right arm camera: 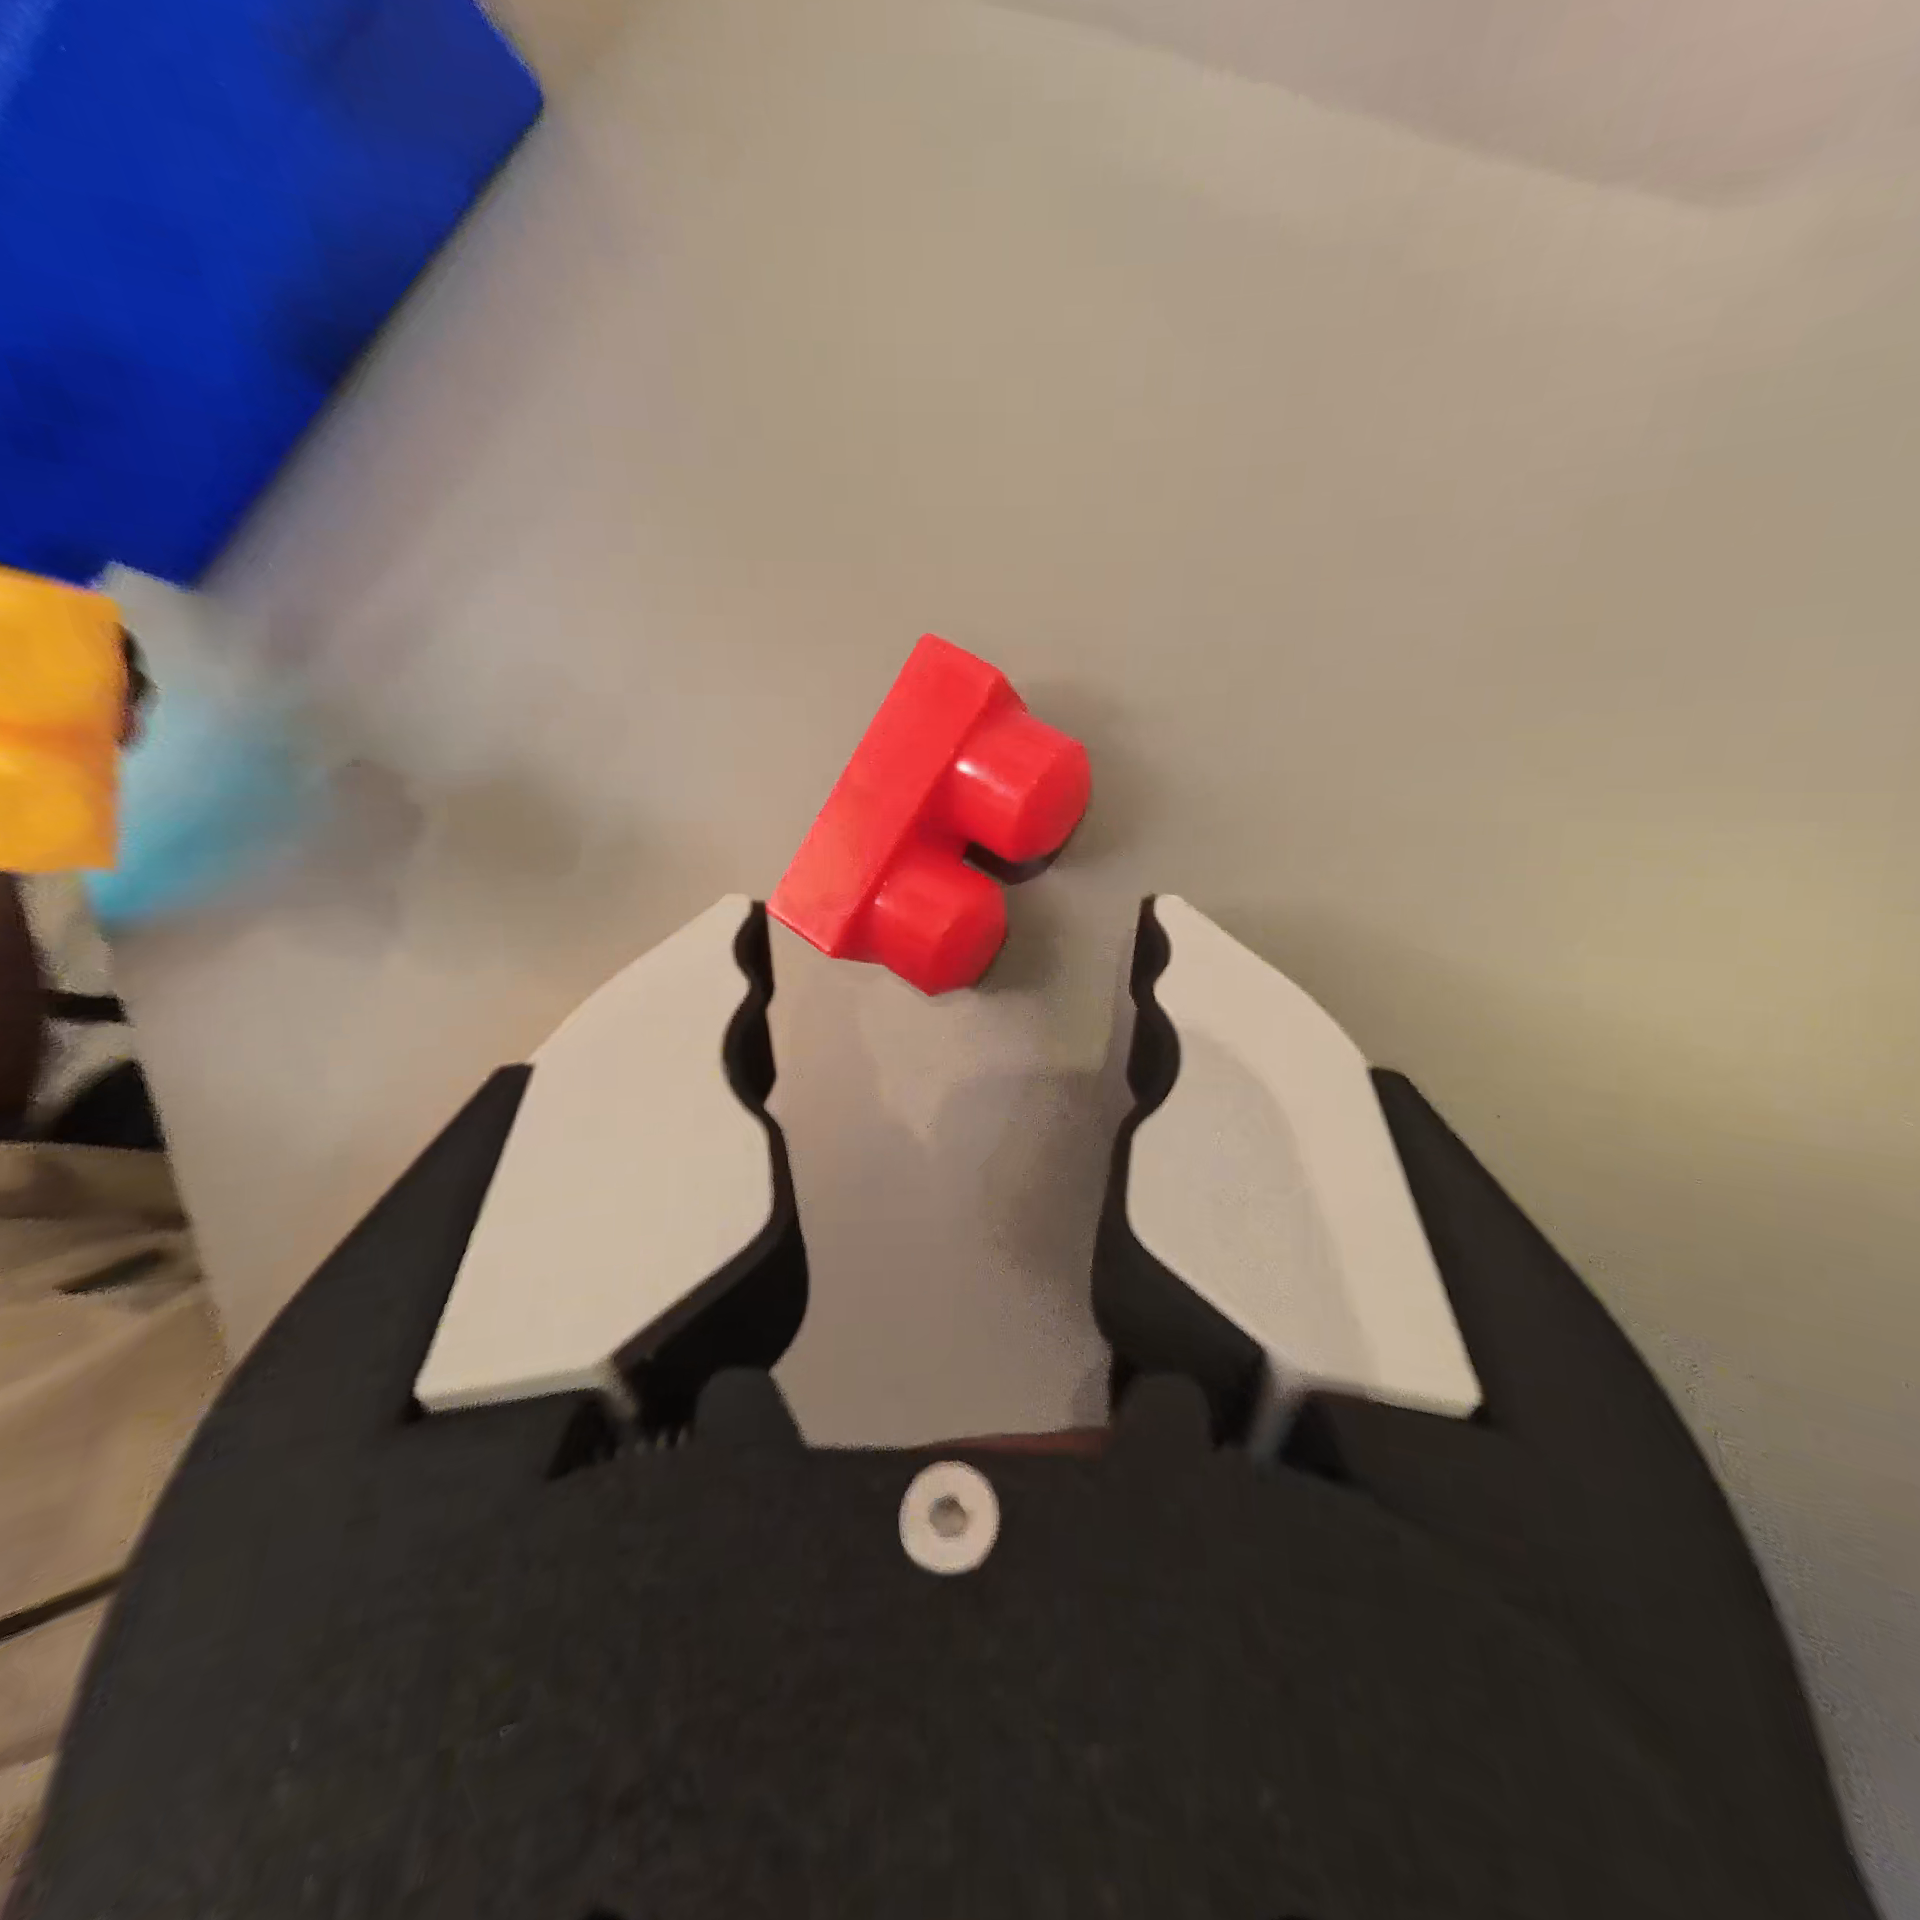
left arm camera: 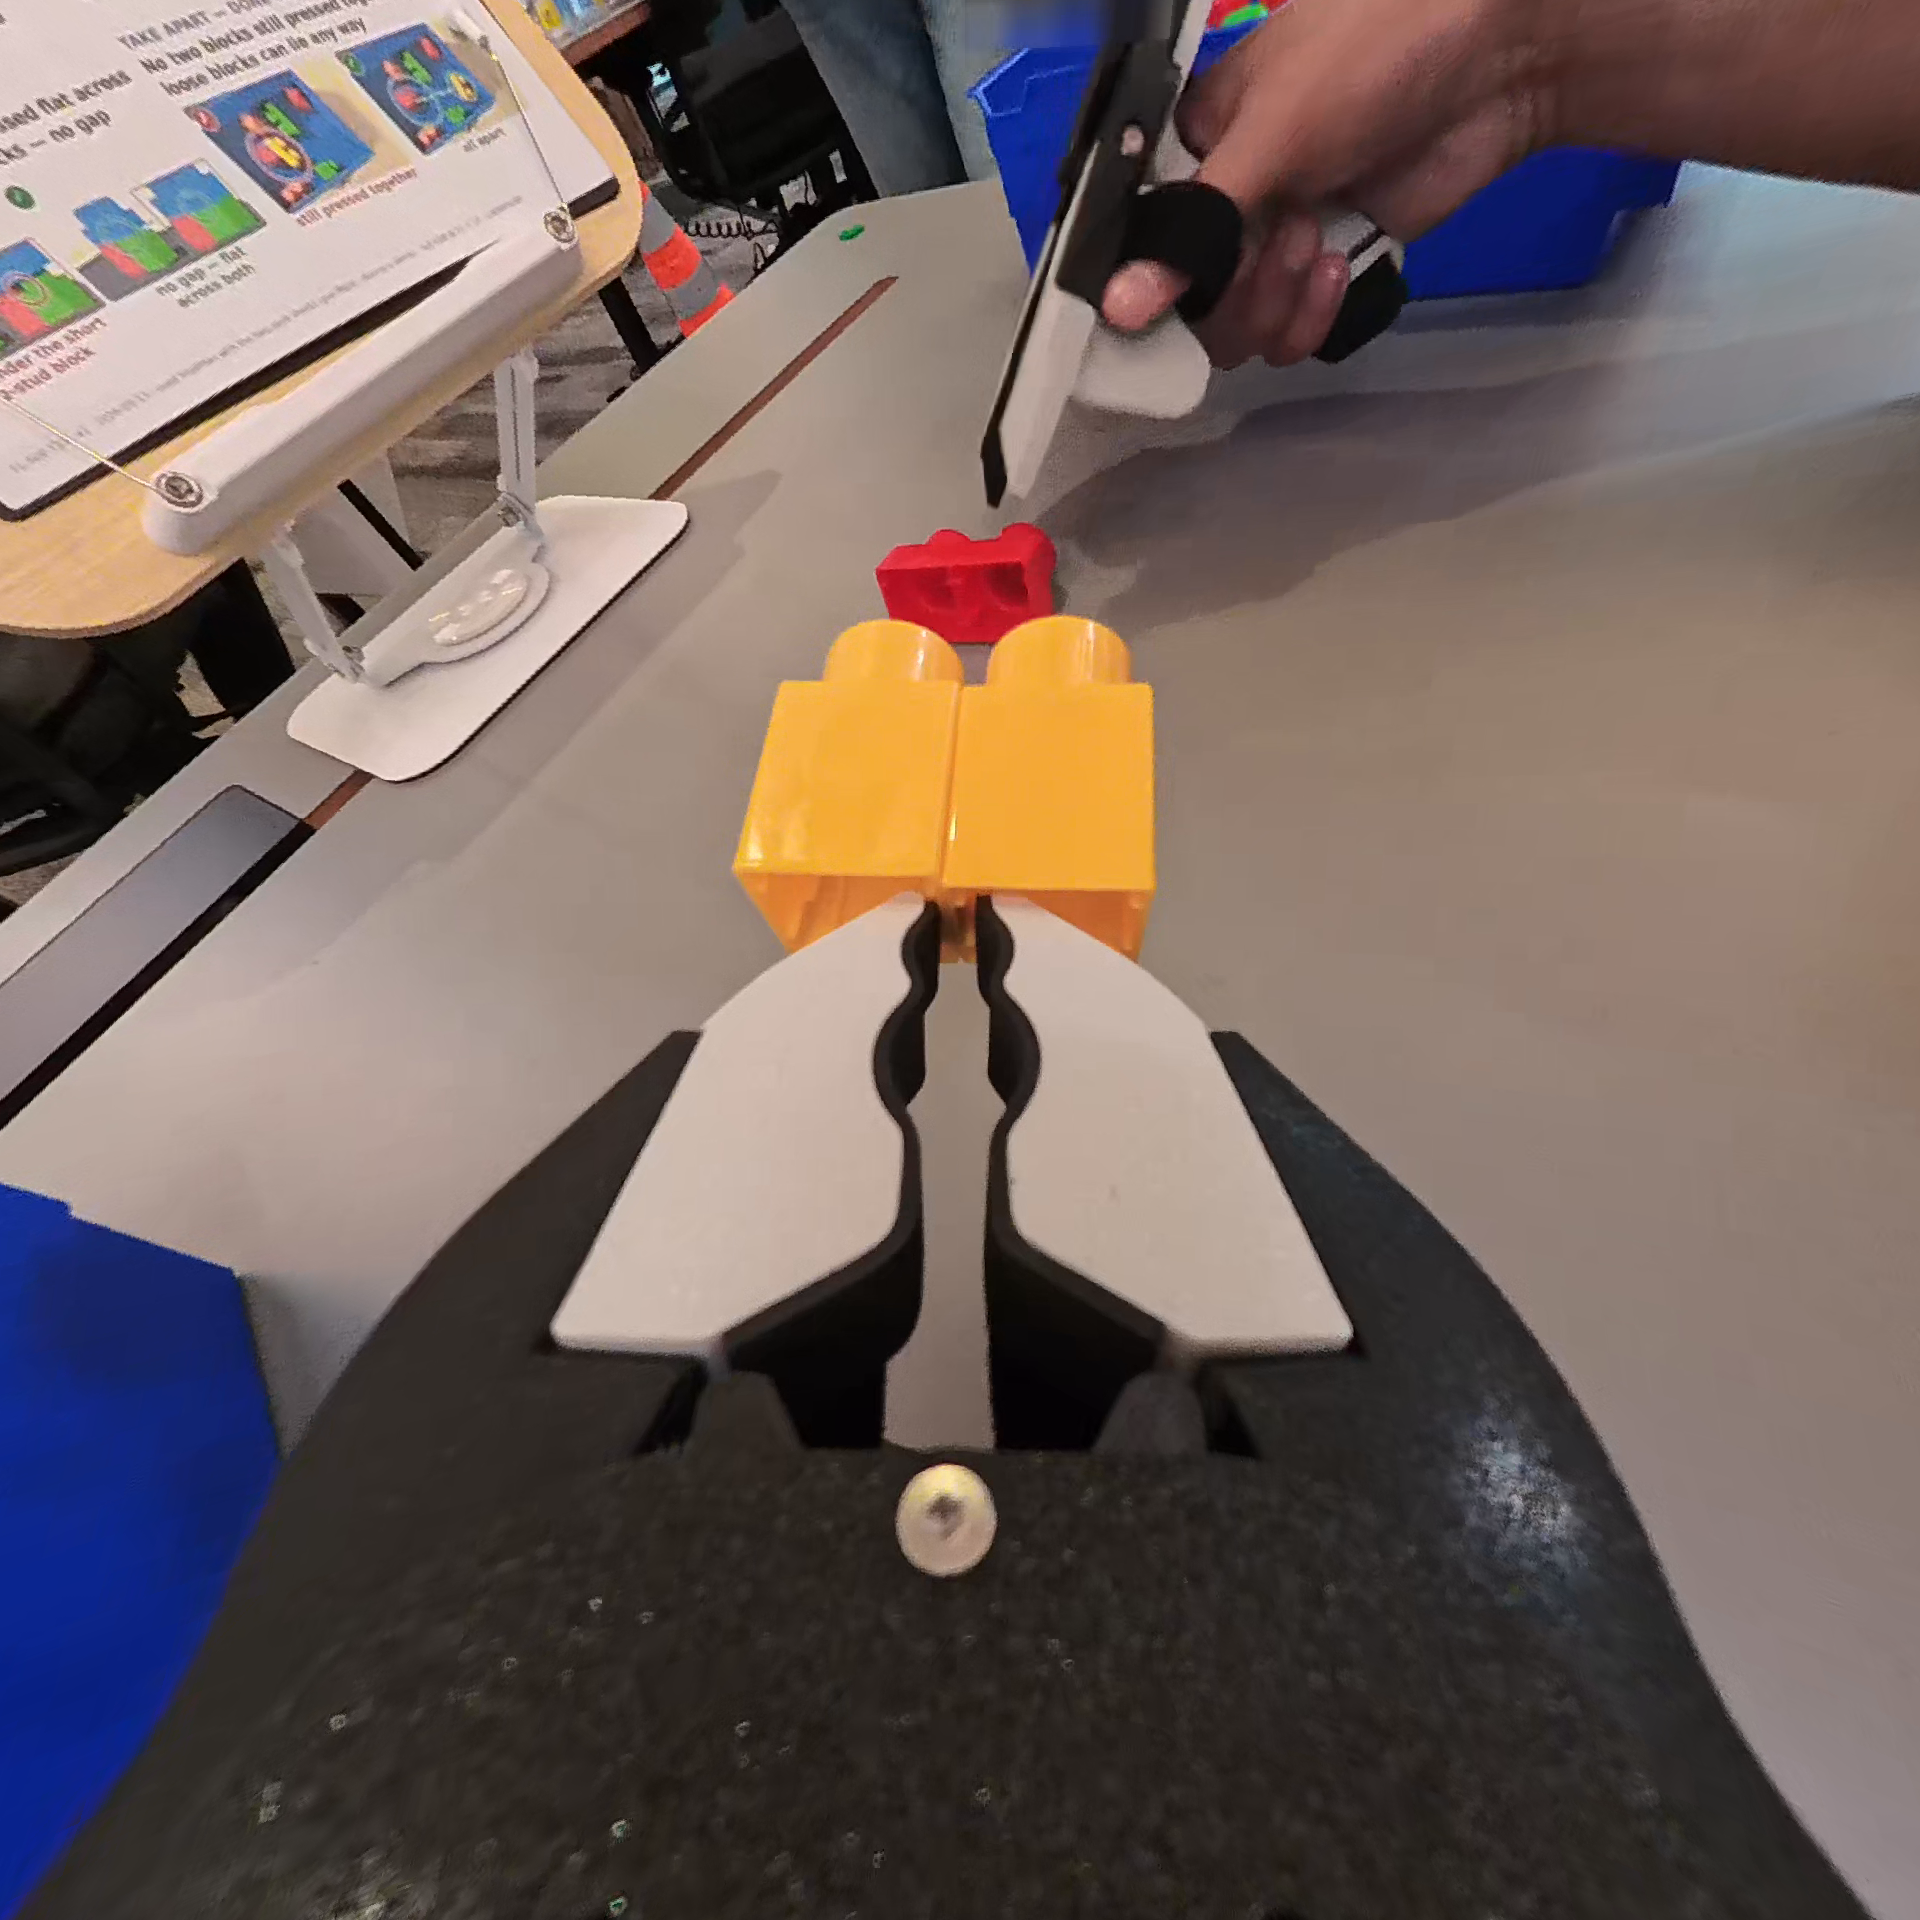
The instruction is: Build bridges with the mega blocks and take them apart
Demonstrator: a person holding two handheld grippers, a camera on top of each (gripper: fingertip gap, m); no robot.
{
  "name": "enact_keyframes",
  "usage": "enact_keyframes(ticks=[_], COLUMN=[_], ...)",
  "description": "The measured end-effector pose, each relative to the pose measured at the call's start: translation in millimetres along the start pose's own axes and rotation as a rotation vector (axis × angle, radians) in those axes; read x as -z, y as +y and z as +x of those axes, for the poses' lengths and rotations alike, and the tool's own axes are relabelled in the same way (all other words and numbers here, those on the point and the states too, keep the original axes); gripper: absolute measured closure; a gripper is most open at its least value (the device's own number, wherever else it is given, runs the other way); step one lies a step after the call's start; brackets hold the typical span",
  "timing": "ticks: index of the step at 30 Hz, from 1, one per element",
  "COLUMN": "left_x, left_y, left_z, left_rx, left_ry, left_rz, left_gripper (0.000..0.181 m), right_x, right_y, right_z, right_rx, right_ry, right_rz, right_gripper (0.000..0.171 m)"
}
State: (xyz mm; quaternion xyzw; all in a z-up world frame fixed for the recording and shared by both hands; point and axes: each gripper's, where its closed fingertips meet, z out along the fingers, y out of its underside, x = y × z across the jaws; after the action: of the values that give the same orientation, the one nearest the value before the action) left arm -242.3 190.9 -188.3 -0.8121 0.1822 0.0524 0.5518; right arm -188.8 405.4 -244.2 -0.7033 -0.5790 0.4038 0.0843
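No bridge stands at this moment, so either the building has barely begun or the taking apart is nearly finished; the pictures alone cannot settle which. The left hand-held gripper (left arm camera: 958, 920) is closed down narrow on the open bottom edge of the yellow block (left arm camera: 948, 795), which sticks straight out ahead of its fingertips with both studs pointing away. It reads as a glossy two-stud piece, though a seam down its middle could mean two single blocks side by side. Just beyond its studs, the small red two-stud block (left arm camera: 966, 582) lies loose on the grey counter (left arm camera: 1455, 935), tipped on its side. The right hand-held gripper (right arm camera: 951, 914) hovers with its jaws spread wide and empty, the red block (right arm camera: 925, 821) lying just ahead of its fingertips, nearer the left one. Blue bins (right arm camera: 208, 260) sit off to its left
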Motion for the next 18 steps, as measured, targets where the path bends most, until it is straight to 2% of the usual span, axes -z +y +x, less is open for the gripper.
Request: enact_keyframes(ticks=[2,4,6,11,13,18], left_x=[-3,-6,-8,-10,-10,-11], left_y=[0,-1,-3,-7,-5,-2], left_z=[0,-1,-1,0,1,-2], left_rx=[0.003,-0.007,-0.014,-0.009,-0.005,0.008], left_ry=[0.008,0.011,0.016,0.019,0.024,0.021], left_rz=[0.002,0.002,0.005,0.022,0.021,0.018], left_gripper=[0.175,0.175,0.175,0.175,0.175,0.175], right_x=[-2,-6,-14,-33,-36,-40], right_y=[-2,-3,-2,-4,-4,-3], right_z=[1,5,8,-11,-19,-24], right_rx=[-0.140,-0.170,-0.133,-0.063,0.009,0.226], right_ry=[-0.094,-0.098,-0.047,-0.053,-0.033,0.133], right_rz=[0.007,-0.003,-0.041,-0.111,-0.139,-0.218], right_gripper=[0.106,0.106,0.109,0.122,0.134,0.136])
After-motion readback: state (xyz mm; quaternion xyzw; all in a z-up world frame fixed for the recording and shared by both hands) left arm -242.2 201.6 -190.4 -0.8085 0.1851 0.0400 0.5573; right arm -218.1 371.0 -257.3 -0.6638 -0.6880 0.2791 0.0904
